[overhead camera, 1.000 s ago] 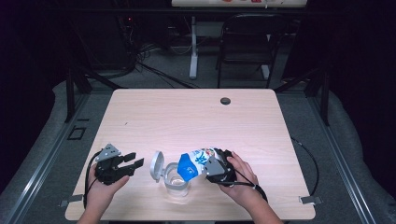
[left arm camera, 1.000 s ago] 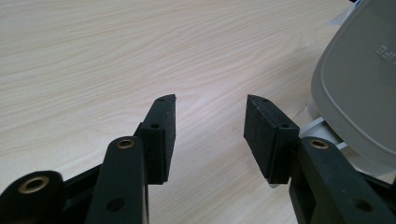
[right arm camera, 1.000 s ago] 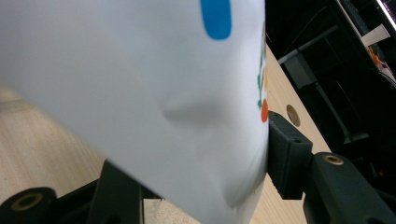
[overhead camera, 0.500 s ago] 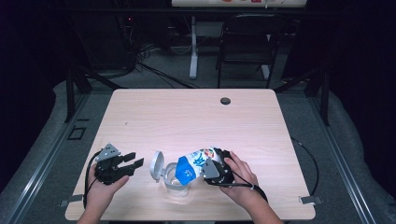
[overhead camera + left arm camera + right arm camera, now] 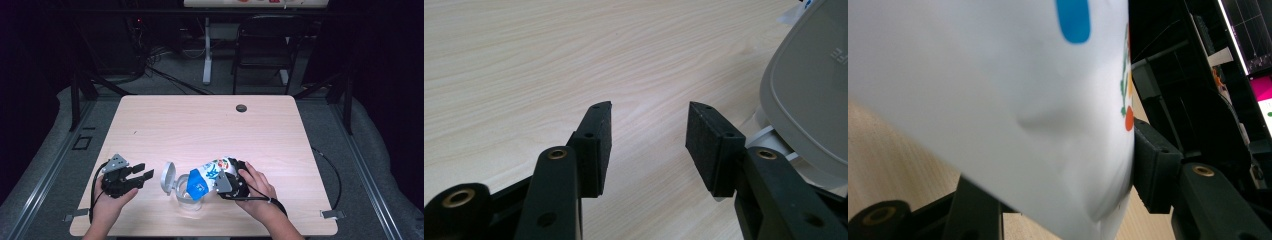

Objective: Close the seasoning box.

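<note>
Right hand-held gripper [image 5: 220, 181]: its jaws are clamped on a white pouch [image 5: 210, 176] with a blue end and printed colour marks. In the right gripper view the pouch [image 5: 998, 100] bulges out between the jaws, one black pad pressing its side at the right, the other jaw partly hidden beneath it. The jaws stand fairly wide because the pouch is bulky. The pouch is tipped, with its blue end pointing away from this gripper and down over the mouth of a clear container [image 5: 189, 196].

Clear container: it stands on the surface [image 5: 210, 125] just ahead of the right hand-held gripper and between the two grippers. Its grey-white hinged lid [image 5: 168, 176] is swung open and stands up on the side facing the left gripper. Whether anything is leaving the pouch cannot be told.

Left hand-held gripper [image 5: 140, 175]: jaws wide apart, nothing between them. In the left gripper view both black pads [image 5: 599, 142] hover over bare wood, and the open lid [image 5: 814, 85] sits just beyond the right-hand jaw, apart from it. The gripper [image 5: 649, 140] points toward the container, near it but not touching.

Both hands hold their grippers low over the near part of the surface.
</note>
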`<state>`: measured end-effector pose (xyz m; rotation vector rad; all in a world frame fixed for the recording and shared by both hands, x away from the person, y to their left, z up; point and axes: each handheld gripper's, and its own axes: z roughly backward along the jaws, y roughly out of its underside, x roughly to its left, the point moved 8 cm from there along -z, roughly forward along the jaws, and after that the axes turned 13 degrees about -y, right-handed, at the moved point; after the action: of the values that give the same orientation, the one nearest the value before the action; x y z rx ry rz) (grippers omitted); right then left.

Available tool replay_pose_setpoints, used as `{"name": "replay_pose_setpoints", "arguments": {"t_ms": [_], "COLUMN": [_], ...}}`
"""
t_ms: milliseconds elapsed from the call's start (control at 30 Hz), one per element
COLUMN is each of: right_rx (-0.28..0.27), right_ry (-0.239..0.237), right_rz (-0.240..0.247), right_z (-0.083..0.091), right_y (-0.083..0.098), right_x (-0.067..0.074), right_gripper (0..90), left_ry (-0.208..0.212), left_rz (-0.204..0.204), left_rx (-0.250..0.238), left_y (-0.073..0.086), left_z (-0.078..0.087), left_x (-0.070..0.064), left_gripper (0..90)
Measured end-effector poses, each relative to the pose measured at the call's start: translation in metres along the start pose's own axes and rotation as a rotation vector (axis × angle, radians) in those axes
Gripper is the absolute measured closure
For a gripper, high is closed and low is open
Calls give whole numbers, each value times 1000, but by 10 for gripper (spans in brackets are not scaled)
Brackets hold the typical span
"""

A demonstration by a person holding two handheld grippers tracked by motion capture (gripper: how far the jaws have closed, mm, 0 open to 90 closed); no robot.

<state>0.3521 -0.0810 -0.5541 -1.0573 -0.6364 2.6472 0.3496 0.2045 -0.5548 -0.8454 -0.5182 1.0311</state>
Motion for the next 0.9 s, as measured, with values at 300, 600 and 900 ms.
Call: {"name": "replay_pose_setpoints", "arguments": {"t_ms": [300,600,900], "right_rx": [20,26,38], "right_ry": [6,21,38], "right_rz": [27,60,98], "right_z": [0,1,0], "right_y": [-1,-3,-5], "right_x": [1,-2,-1], "right_gripper": [490,491,494], "left_ry": [-1,-2,-1], "left_rz": [0,1,2], "left_rx": [-1,-3,0], "left_y": [0,0,0], "left_z": [1,0,0], "left_x": [0,0,-1], "left_gripper": [538,535,534]}}
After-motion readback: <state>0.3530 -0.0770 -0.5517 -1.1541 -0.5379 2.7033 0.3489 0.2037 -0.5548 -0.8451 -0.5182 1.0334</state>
